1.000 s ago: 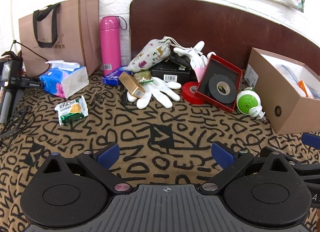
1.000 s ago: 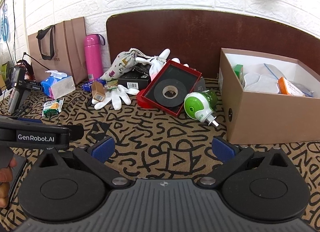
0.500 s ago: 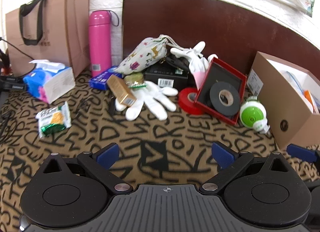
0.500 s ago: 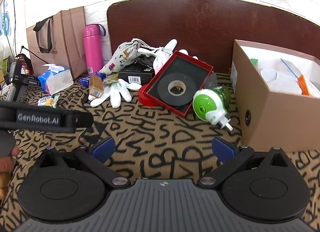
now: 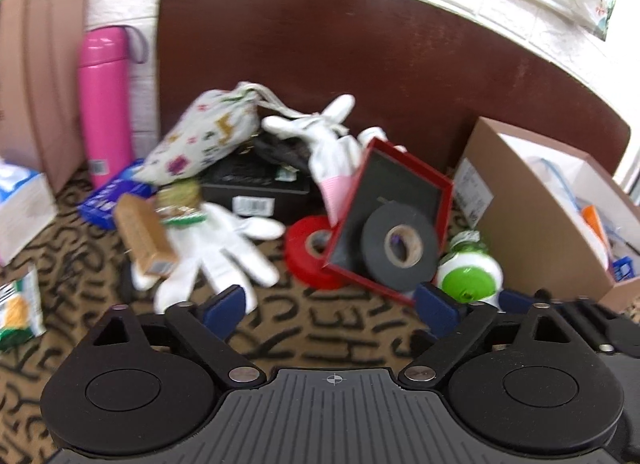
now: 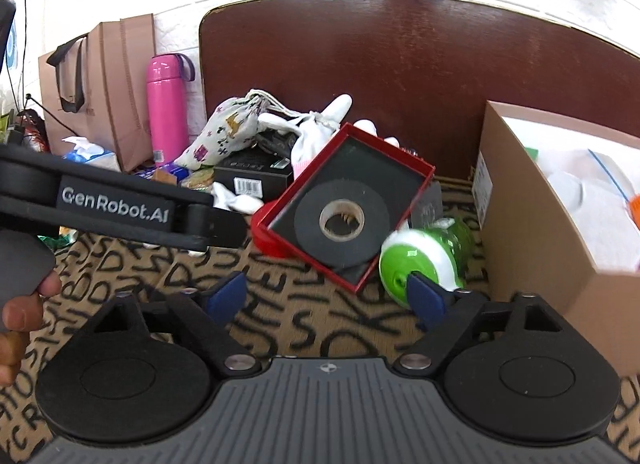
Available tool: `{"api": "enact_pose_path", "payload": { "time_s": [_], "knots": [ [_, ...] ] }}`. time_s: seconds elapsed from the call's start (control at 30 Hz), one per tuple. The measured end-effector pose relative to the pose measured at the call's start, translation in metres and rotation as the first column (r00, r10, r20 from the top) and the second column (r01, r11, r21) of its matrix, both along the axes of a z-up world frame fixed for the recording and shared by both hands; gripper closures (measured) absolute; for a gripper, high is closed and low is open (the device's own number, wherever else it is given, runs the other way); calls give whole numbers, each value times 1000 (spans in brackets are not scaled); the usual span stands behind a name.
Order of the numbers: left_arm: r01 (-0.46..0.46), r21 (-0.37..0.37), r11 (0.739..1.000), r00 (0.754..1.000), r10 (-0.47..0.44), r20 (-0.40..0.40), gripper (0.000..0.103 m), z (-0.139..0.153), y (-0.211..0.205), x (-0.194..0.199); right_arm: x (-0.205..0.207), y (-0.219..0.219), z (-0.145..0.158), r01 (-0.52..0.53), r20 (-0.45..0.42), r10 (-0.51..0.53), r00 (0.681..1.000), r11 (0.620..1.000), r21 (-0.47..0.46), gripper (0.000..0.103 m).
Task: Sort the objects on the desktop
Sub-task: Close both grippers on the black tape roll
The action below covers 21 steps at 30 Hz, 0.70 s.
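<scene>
Black tape roll (image 6: 338, 224) inside tilted red tray (image 6: 416, 170).

Both wrist views low, near, facing clutter; share black tape roll (image 5: 398, 251) (image 6: 338, 224).

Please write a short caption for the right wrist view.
Right claw, closing on nothing, nears black tape in a red tray.

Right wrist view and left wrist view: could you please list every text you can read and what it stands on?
"GenRobot.AI": white letters on the black left gripper body.
Barcode label on the black rectangular box: too small to read.
Sticker on the brown cardboard box: blurred.
Letter-like marks on the patterned tablecloth: no readable words.
</scene>
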State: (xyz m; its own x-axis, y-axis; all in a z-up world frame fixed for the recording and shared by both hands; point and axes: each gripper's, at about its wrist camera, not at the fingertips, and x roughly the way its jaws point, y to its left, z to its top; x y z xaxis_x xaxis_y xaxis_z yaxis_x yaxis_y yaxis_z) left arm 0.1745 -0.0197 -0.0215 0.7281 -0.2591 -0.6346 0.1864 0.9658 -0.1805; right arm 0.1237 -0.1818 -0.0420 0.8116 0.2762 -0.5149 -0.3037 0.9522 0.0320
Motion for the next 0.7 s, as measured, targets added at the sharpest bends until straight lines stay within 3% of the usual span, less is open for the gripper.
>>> {"api": "enact_pose_path", "payload": {
  "time_s": [0.33,0.43,0.63,0.7],
  "knots": [
    [113,-31,993,993,-114,-22,38,-4,-29,48,37,1,-2,18,59,-14,998,998,-64,41],
    [132,-63,989,990,-135,-34,53,-6,-34,58,46,2,-4,26,61,-22,998,996,-80,46],
    [160,-46,986,986,-161,-39,66,-10,-46,75,61,2,-9,48,51,-43,998,995,-93,56],
    [172,-40,984,984,-173,-35,65,-10,-48,79,65,2,-10,45,51,-40,998,995,-89,62]
  ]
}}
